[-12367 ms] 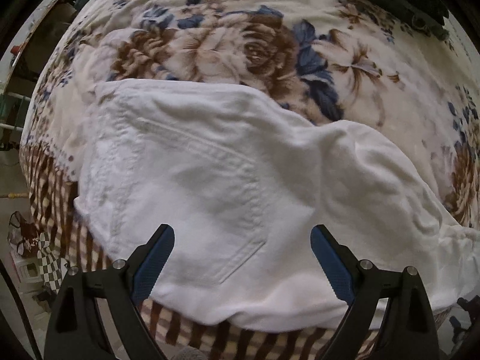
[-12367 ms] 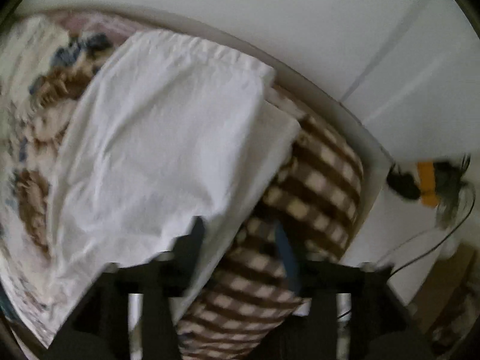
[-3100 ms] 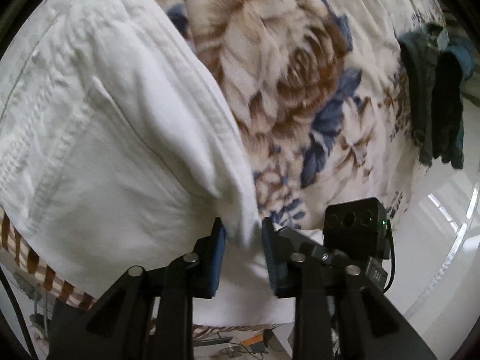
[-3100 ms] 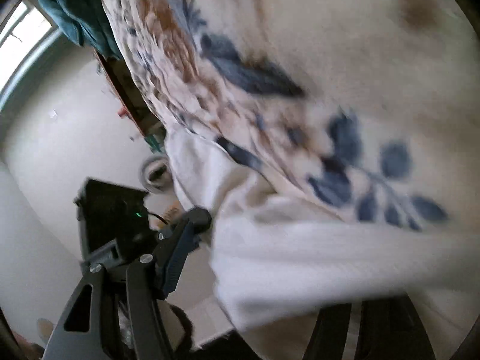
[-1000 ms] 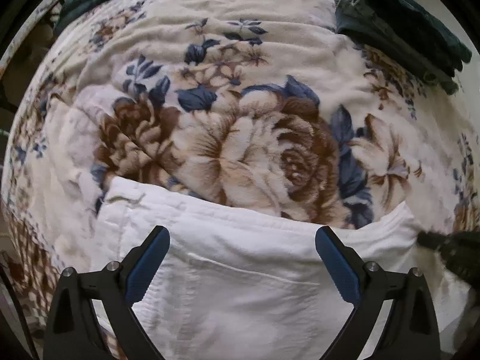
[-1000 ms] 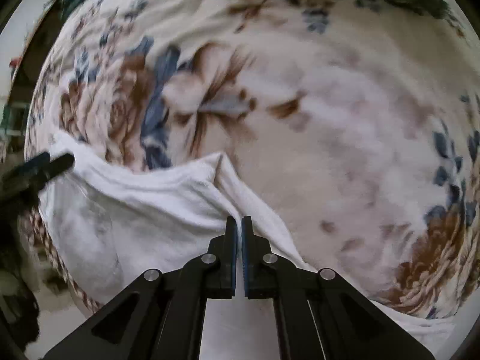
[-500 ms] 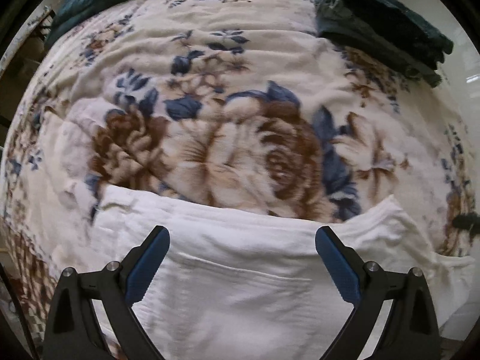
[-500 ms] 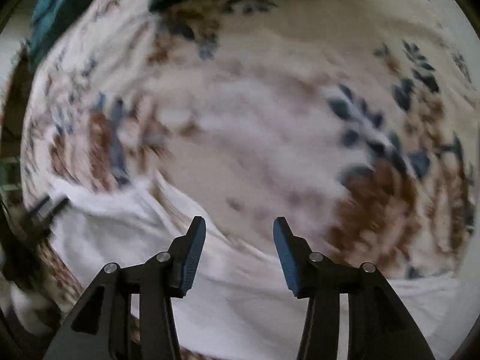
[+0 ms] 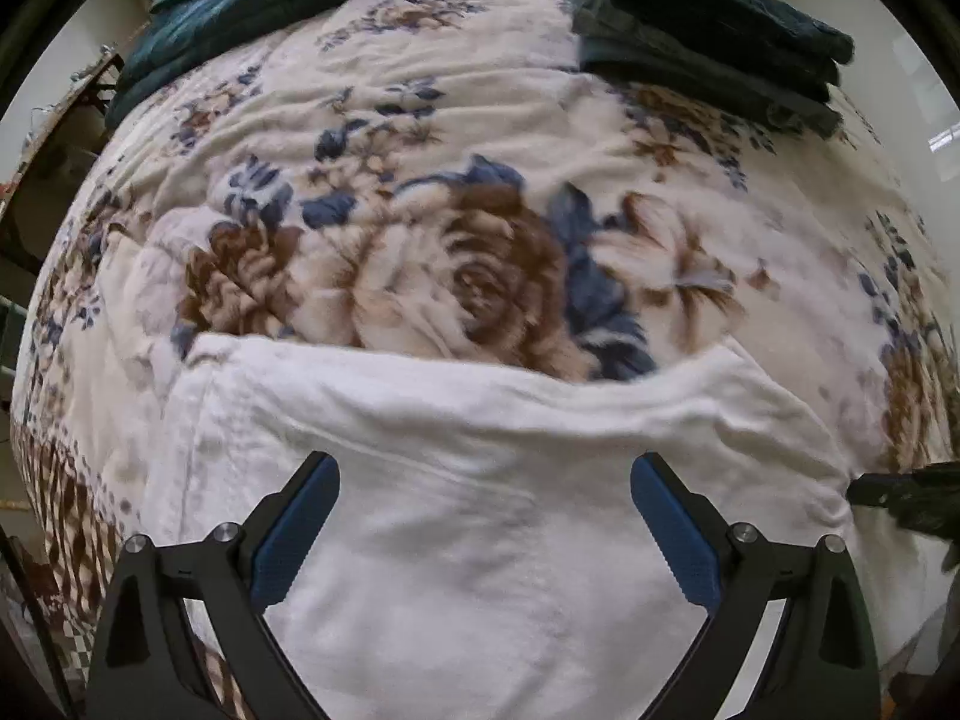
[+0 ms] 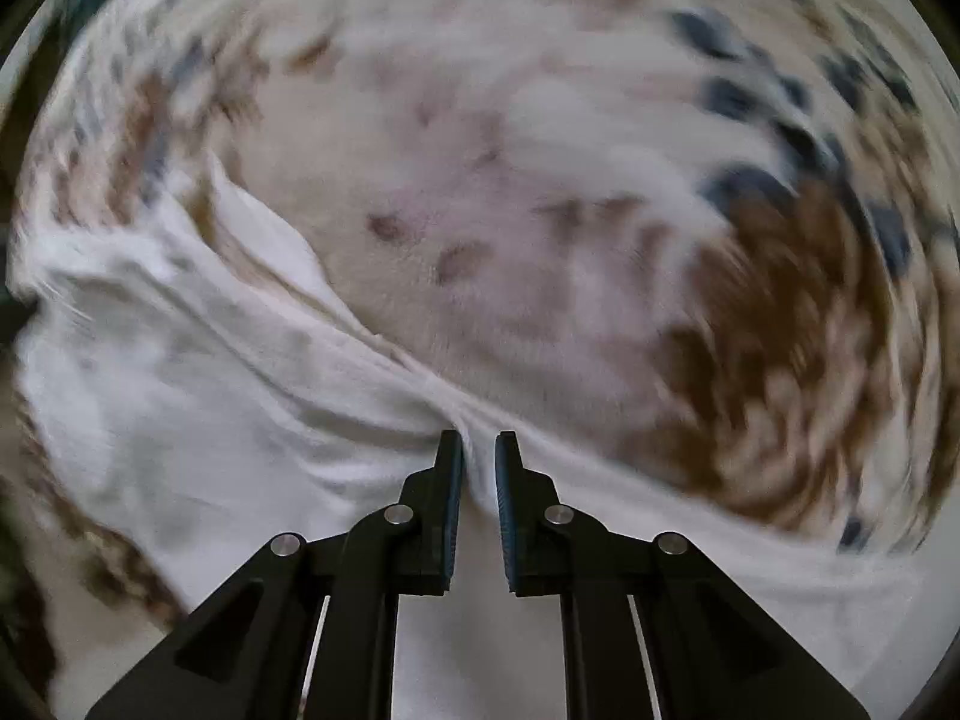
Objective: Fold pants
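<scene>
White pants [image 9: 480,516] lie across the near edge of a bed with a floral blanket [image 9: 456,192]. My left gripper [image 9: 480,480] is open and empty, hovering just above the pants. In the right wrist view the pants [image 10: 180,408] spread to the left, and my right gripper [image 10: 478,450] is shut on a bunched fold of their upper edge. The right gripper's dark tip shows in the left wrist view [image 9: 900,492] at the pants' right end. The right wrist view is motion-blurred.
A stack of folded dark pants [image 9: 708,42] sits at the bed's far right. A teal blanket [image 9: 240,12] lies at the far left. A brown checked sheet [image 9: 54,498] hangs over the bed's near-left edge.
My right gripper was open half a second ago and has closed on the pants' upper edge. The left gripper has stayed open and pulled back a little.
</scene>
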`<state>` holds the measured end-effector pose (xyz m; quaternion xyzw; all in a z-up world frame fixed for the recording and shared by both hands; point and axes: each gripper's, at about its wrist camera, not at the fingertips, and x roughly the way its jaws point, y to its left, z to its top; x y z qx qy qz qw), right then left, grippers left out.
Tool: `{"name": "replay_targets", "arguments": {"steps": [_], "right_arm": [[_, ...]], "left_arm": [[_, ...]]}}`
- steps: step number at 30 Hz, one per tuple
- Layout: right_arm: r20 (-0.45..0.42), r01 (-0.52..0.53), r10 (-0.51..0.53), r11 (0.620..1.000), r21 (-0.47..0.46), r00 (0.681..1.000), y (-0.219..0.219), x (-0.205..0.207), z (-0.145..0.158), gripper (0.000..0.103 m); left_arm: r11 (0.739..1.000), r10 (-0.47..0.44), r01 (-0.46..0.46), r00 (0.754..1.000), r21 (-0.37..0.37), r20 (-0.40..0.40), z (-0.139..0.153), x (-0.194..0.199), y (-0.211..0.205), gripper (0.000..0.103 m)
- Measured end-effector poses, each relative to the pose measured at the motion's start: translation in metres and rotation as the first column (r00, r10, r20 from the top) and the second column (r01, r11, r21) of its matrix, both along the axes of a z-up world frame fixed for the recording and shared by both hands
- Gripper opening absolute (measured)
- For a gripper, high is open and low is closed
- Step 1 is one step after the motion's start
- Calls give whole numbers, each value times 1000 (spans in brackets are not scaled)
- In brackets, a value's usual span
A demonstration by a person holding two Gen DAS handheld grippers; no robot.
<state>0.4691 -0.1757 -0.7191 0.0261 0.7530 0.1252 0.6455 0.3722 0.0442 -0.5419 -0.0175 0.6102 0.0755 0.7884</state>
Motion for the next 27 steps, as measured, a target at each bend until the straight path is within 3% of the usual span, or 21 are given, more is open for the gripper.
{"name": "replay_targets", "arguments": {"steps": [2,3,4,6,8,10,12,13,15,18,20,21,22,24,27], "right_arm": [[54,175,-180,981,88,982,-39,-17,29,59],[84,249,-261,960,128,962,-57,-28,40,86],[111,323,-346,929,180,932,-78,-42,51,91],[145,496,-536,835,239,832,-133,-87,69,91],[147,628,-656,752,197,740,-178,-134,73,91],[194,765,-769,634,114,609,-237,-197,73,91],[201,848,-840,526,71,504,-278,-244,59,89],[194,867,-861,492,81,471,-287,-256,53,89],[155,919,-920,378,109,360,-327,-283,31,89],[97,953,-962,267,144,255,-361,-303,-3,88],[51,955,-980,200,218,194,-366,-312,-23,80],[64,952,-981,194,236,184,-370,-315,-24,63],[95,950,-978,201,239,183,-372,-315,-23,57],[177,940,-958,260,222,224,-372,-314,-16,11],[268,938,-927,311,153,263,-373,-316,-1,11]], "left_arm": [[1000,-14,14,1000,-5,0,7,-5,-13,99],[1000,-26,26,1000,-11,12,12,-8,-21,99],[999,-38,38,999,-17,36,20,-12,-34,99],[997,-51,55,997,-49,65,29,-18,-54,99],[996,-52,56,997,-73,58,32,-20,-75,99],[991,-69,72,997,-116,30,30,-20,-98,99],[988,-93,93,996,-125,7,23,-18,-120,99],[986,-103,103,995,-130,2,20,-18,-129,99],[982,-132,128,991,-139,-16,13,-17,-151,99],[975,-166,159,985,-153,-35,4,-14,-179,99],[971,-195,185,980,-154,-48,0,-14,-199,99],[969,-204,194,977,-153,-52,-1,-14,-206,99],[967,-220,210,974,-147,-57,-2,-15,-215,99],[962,-244,235,968,-138,-57,-3,-16,-226,99],[957,-270,262,961,-124,-55,-3,-17,-237,99]]}}
